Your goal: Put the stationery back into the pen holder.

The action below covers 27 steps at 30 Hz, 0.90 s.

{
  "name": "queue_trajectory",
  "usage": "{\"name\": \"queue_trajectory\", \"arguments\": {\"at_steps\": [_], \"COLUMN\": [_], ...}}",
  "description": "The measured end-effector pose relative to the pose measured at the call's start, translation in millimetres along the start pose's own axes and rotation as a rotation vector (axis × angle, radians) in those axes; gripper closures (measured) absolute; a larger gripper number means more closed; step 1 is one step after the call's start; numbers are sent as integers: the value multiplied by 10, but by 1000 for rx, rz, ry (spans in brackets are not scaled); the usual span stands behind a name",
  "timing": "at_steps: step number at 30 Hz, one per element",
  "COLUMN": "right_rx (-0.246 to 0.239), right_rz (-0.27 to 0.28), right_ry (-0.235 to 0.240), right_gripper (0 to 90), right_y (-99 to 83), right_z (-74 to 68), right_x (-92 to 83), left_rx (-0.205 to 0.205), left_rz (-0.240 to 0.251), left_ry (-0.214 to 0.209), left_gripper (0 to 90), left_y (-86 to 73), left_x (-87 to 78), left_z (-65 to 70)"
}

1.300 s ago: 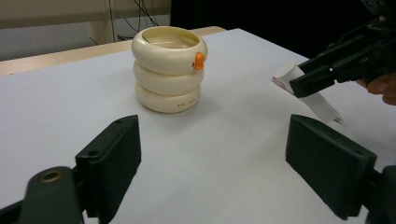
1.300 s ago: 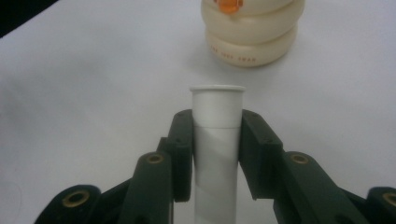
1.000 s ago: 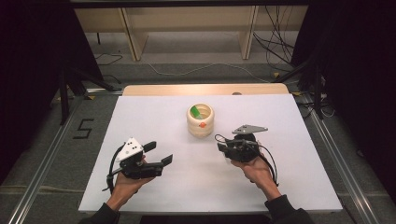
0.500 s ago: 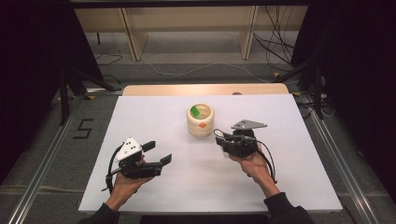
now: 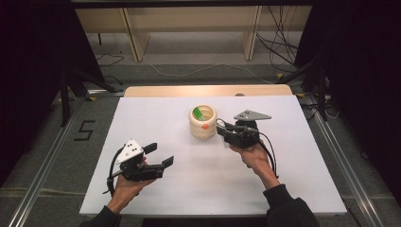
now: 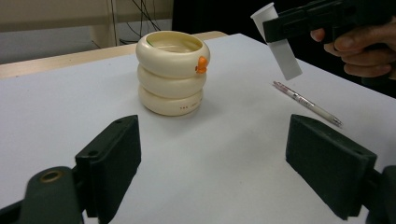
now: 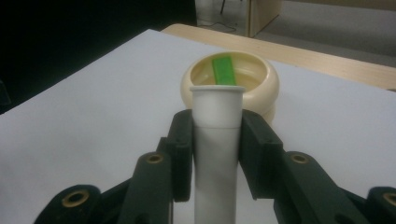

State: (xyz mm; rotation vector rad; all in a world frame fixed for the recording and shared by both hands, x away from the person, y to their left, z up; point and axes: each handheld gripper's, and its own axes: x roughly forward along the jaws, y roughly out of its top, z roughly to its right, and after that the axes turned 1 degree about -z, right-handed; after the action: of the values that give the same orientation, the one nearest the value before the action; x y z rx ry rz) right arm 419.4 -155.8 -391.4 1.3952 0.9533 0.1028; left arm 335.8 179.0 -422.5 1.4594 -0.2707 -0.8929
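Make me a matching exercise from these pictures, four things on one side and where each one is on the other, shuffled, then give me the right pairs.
Things:
1. white tube
2. green strip
3. pen
4. orange knob

Places:
A. lying on the table
B. inside the cream holder
C. clamped in the right gripper
D. on the cream holder's outer wall

Pairs: 1-C, 2-B, 3-A, 4-D

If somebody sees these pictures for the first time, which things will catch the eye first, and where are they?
The cream ringed holder stands near the middle of the white table, with a green piece inside it and an orange knob on its side. Beside it, the right gripper is shut on a white tube. A pen lies on the table past the open left gripper.
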Motion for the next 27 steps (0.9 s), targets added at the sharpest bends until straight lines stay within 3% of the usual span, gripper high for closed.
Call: {"name": "queue_trajectory", "arguments": {"at_steps": [11,27], "right_rx": [21,14], "right_rz": [22,38], "right_ry": [-3,-20], "right_gripper": [678,678], "right_y": [182,360], "right_z": [28,27], "right_x": [115,231], "left_rx": [1,-1], "left_rz": [4,5], "left_ry": [-9,-5], "left_gripper": [172,171], "left_y": [-2,-2], "left_x": [-2,-4], "left_z": [-3,-6]}}
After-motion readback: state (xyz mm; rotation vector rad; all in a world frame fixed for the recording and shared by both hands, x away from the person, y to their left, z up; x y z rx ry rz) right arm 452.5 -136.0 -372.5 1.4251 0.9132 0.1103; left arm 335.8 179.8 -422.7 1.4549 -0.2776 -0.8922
